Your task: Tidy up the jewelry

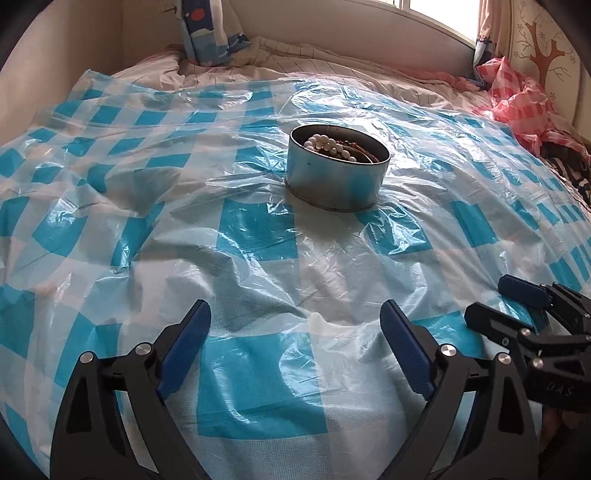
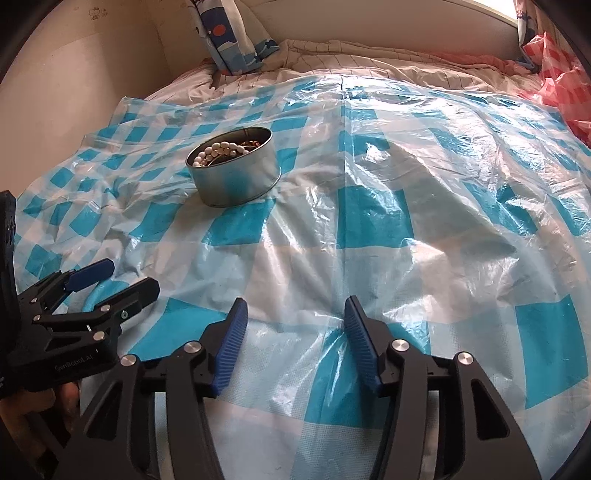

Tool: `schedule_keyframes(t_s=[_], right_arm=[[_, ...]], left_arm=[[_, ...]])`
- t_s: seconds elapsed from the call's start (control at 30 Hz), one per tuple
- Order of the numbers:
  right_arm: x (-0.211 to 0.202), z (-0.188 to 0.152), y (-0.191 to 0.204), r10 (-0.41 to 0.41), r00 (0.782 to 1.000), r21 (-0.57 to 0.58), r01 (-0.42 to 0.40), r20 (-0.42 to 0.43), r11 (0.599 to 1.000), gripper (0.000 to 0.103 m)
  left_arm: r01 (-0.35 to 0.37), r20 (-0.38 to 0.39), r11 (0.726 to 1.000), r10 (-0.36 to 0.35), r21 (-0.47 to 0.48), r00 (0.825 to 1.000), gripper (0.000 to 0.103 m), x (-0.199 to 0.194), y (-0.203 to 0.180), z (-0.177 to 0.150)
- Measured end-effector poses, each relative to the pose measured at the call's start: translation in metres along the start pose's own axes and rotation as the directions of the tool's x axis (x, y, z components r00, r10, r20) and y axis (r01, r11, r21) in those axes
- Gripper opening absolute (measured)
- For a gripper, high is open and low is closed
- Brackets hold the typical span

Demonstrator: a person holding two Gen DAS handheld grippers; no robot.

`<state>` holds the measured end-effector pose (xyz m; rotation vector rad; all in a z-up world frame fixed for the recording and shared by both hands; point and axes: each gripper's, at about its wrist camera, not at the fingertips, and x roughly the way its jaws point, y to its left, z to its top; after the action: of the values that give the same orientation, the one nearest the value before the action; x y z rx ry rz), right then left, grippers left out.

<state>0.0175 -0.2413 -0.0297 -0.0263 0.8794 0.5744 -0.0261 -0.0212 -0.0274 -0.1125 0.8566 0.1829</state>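
Jewelry-filled tin on blue-checked plastic sheet

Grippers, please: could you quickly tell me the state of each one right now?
Left gripper: open, nothing between its fingers.
Right gripper: open, nothing between its fingers.

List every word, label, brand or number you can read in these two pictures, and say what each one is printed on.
"DAS": faint letters on the black body of the right gripper, seen from the left wrist camera.
"GenRobot.AI": pale print on the black body of the left gripper, seen from the right wrist camera; small, so the reading is unsure.
The round tin shows no readable label.
A small drawing on the wall is too blurred to read.
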Motion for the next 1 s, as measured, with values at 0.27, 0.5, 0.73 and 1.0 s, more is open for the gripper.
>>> schedule_keyframes(t_s=[0.27, 0.5, 0.73, 1.0], right_arm=[[-0.005, -0.004, 0.004, -0.043, 0.999, -0.018, 0.043, 0.022, 0.999, 0.093], [-0.003, -0.003, -0.001, -0.083, 0.997, 0.012, 0.083, 0.002, 0.996, 0.095], [0.004, -0.004, 0.011, -0.16, 0.987, -0.052, 0.158, -0.024, 0.986, 0.096], [0.002, -0.005, 0.006, -0.134, 0.991, -0.029, 0.133, -0.006, 0.991, 0.096]], left_arm=[[-0.006, -0.034, 0.999, 0.007, 0.037, 0.999, 0.095, 0.008, -0.005, 0.0], [-0.007, -0.063, 0.999, 0.01, 0.045, 0.998, 0.096, 0.014, -0.005, 0.001], [0.009, -0.067, 0.999, -0.007, 0.038, 0.998, 0.096, 0.016, -0.002, 0.001], [0.012, -0.069, 0.999, -0.01, 0.036, 0.998, 0.096, 0.018, -0.002, 0.001]])
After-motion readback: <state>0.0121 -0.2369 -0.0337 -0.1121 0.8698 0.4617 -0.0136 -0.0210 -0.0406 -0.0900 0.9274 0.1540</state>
